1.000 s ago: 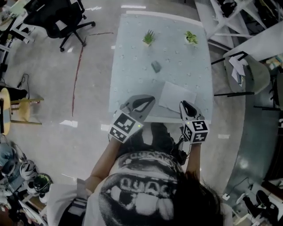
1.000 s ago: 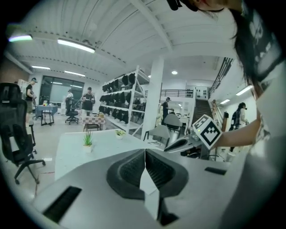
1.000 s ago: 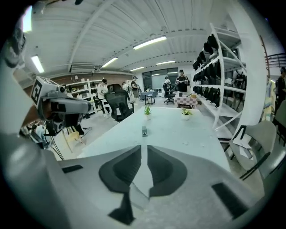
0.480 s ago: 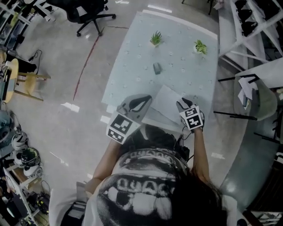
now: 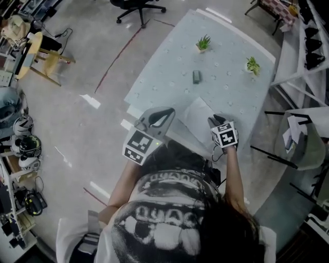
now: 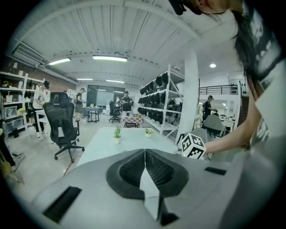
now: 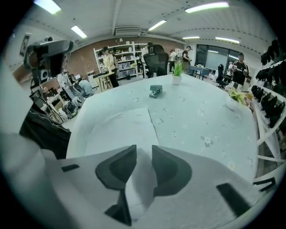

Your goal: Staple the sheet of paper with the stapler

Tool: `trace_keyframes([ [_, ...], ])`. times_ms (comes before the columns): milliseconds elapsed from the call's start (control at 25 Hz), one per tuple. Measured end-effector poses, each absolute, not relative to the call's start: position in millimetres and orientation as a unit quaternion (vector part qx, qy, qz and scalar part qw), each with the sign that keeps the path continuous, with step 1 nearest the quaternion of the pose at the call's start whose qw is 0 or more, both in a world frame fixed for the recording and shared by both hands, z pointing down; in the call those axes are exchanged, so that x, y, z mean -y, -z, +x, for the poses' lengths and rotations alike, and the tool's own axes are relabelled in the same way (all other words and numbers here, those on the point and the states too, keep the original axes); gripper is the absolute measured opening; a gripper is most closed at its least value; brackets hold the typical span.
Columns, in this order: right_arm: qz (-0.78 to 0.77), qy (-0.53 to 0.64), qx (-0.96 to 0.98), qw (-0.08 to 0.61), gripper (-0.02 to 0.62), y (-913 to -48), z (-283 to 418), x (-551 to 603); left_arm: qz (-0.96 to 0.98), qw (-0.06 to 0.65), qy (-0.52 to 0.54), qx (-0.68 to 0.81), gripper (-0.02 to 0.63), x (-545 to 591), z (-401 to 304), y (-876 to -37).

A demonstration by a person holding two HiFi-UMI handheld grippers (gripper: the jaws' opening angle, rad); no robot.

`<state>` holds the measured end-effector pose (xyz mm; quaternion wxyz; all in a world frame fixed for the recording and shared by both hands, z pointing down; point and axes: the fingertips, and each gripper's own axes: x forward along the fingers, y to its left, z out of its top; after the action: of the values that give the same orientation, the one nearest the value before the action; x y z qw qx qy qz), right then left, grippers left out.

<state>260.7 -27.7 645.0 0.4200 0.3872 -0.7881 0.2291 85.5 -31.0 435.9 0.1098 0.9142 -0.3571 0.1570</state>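
Note:
A white sheet of paper (image 5: pixel 197 114) lies flat by the near edge of the pale patterned table (image 5: pixel 226 87). The small grey stapler (image 5: pixel 197 77) stands farther back, apart from both grippers. My right gripper (image 5: pixel 216 121) points steeply down at the sheet's near right part. In the right gripper view its jaws (image 7: pixel 144 150) stand apart and are closing; the paper (image 7: pixel 120 127) shows through the gap, with no pad pressing on it. The stapler (image 7: pixel 155 91) sits beyond. My left gripper (image 5: pixel 165 113) hovers at the table's near left edge, its jaws (image 6: pixel 145 151) shut and empty.
Two small potted plants (image 5: pixel 204 42) (image 5: pixel 252 65) stand at the table's far side. An office chair (image 5: pixel 138 5) is beyond the table on the shiny floor. Shelving (image 5: pixel 308 36) and another chair (image 5: pixel 303 144) crowd the right side. People stand far off in the room.
My right gripper has come down onto the sheet's near right part and rolled, so its marker cube faces up. The left gripper stays near the table's edge. The head view has swung.

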Motion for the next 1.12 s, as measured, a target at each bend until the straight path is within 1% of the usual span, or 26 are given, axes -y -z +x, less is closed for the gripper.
trace_keyframes([
  [160,0.382,-0.224,0.794,0.416,0.099,-644.0,257.5,25.7,0.907,0.111,-0.161,0.374,0.005,23.0,82.1,-438.0],
  [280,0.385,-0.232,0.792,0.413,0.063,-643.9,254.4,21.1,0.905,0.11,-0.163,0.376,0.005,19.9,82.9,-438.0],
  [400,0.391,-0.237,0.79,0.408,0.014,-644.7,251.6,18.3,0.906,0.103,-0.164,0.375,0.005,22.9,86.5,-435.4],
  [520,0.407,-0.262,0.783,0.39,0.012,-645.1,251.9,18.1,0.906,0.095,-0.165,0.377,0.005,25.1,88.3,-432.2],
  [720,0.432,-0.305,0.768,0.36,0.011,-645.8,247.5,22.6,0.901,0.104,-0.176,0.384,0.005,24.2,75.7,-438.5],
  [1120,0.496,-0.404,0.718,0.275,0.011,-638.7,234.0,43.4,0.91,0.099,-0.191,0.354,0.005,58.2,51.9,-436.6],
])
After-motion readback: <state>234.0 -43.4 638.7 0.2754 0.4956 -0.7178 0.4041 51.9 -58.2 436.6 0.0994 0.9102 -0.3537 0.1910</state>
